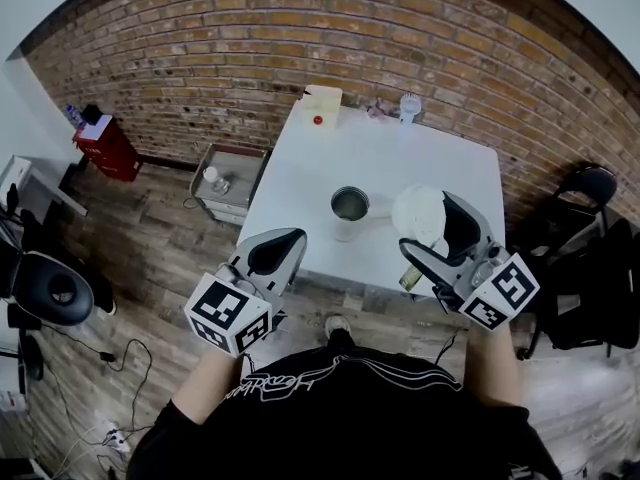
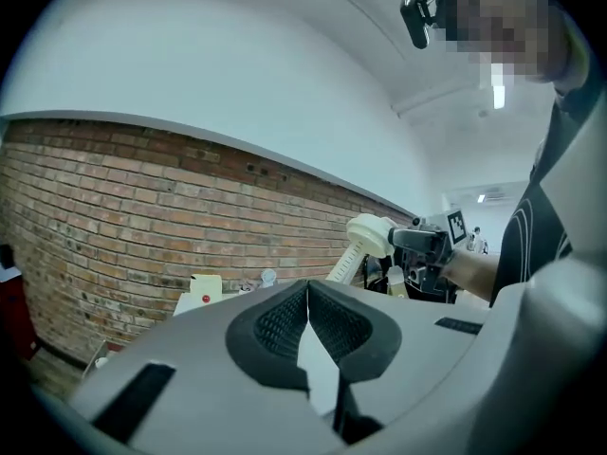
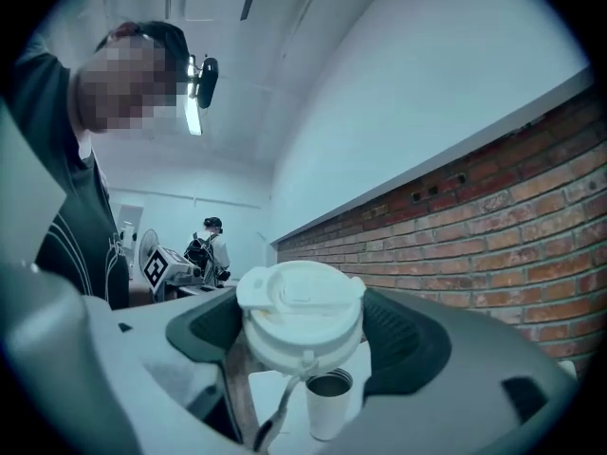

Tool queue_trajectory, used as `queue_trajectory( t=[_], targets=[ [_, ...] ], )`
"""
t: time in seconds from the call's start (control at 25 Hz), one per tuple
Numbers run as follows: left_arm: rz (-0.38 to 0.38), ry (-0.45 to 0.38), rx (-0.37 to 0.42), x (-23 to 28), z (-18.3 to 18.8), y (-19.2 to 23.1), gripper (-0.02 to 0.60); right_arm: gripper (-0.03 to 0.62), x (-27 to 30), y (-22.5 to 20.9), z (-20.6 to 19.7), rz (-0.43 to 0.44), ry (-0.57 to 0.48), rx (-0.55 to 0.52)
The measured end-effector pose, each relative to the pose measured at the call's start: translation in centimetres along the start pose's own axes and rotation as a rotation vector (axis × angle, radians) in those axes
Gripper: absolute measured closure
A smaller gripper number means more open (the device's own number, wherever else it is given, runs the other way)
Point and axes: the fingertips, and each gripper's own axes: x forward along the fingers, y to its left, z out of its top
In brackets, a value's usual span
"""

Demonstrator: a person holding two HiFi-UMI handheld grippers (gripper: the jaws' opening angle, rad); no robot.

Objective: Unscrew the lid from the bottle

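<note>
The bottle stands uncapped on the white table, its dark mouth showing; it also appears below the jaws in the right gripper view. My right gripper is shut on the white lid, holding it in the air to the right of the bottle. In the right gripper view the lid fills the gap between the jaws, and a strap dangles from it. My left gripper hovers at the table's near left edge, shut and empty; its pads meet.
At the table's far edge stand a pale box with a red dot and a small white object. A grey crate sits on the floor at the left, a black chair at the right. A brick wall lies behind.
</note>
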Motion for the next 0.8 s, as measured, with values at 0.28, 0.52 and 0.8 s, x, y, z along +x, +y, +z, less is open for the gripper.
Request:
queue_trajectory(
  t=[0.28,0.52,0.8],
  targets=[
    [-0.037,0.029,-0.009,-1.4,-1.7,-2.6,0.551,0.204,-2.2,3.6,-3.3,-0.031,0.063,0.037],
    [-0.04,0.033,-0.017,-2.5,-2.0,-3.5,0.551,0.204,-2.8,5.3,-4.0,-0.032,0.073,0.035],
    [-0.024,0.052,0.004,-2.7,-2.2,-3.4,0.551,0.204,-2.1,5.6,-4.1,-0.013,0.072,0.025]
  ],
)
